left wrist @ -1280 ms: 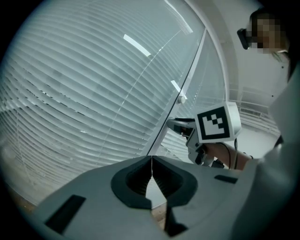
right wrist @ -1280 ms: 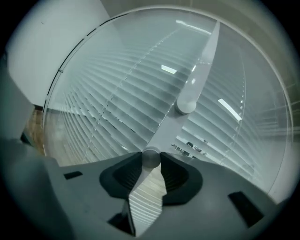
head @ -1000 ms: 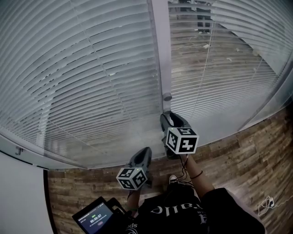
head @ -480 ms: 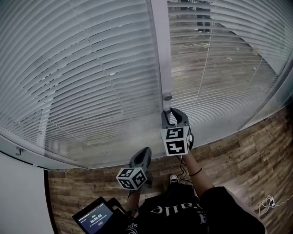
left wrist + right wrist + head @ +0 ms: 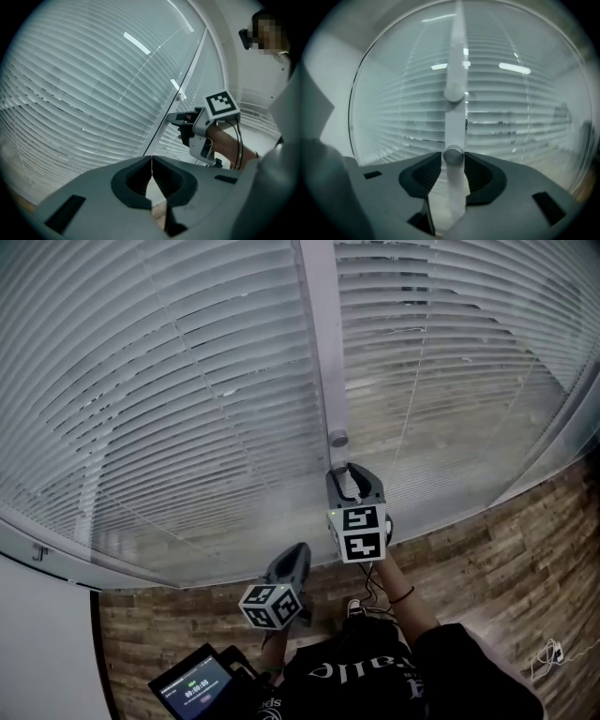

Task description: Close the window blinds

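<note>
Two white slatted blinds fill the window, the left blind [image 5: 169,381] and the right blind [image 5: 450,362], with a grey post [image 5: 319,352] between them. The post bears two round knobs. The upper knob [image 5: 337,438] [image 5: 453,91] is free. The lower knob [image 5: 453,154] sits between the jaws of my right gripper [image 5: 353,474] [image 5: 453,157], whose pads touch it on both sides; those jaws have just been closing slightly. The right blind's slats are nearly flat and let little through. My left gripper [image 5: 298,549] [image 5: 151,164] hangs lower and to the left, shut and empty.
The window's lower frame [image 5: 56,554] runs across below the blinds. Wood-plank floor [image 5: 506,549] lies beneath. A tablet with a lit screen [image 5: 192,690] is at the bottom left, beside the person's dark shirt [image 5: 375,681].
The right gripper has rolled about its own line, its marker cube showing a different face. The right blind's slats have tilted further shut, hiding the floor seen through them before. The left gripper stayed still.
</note>
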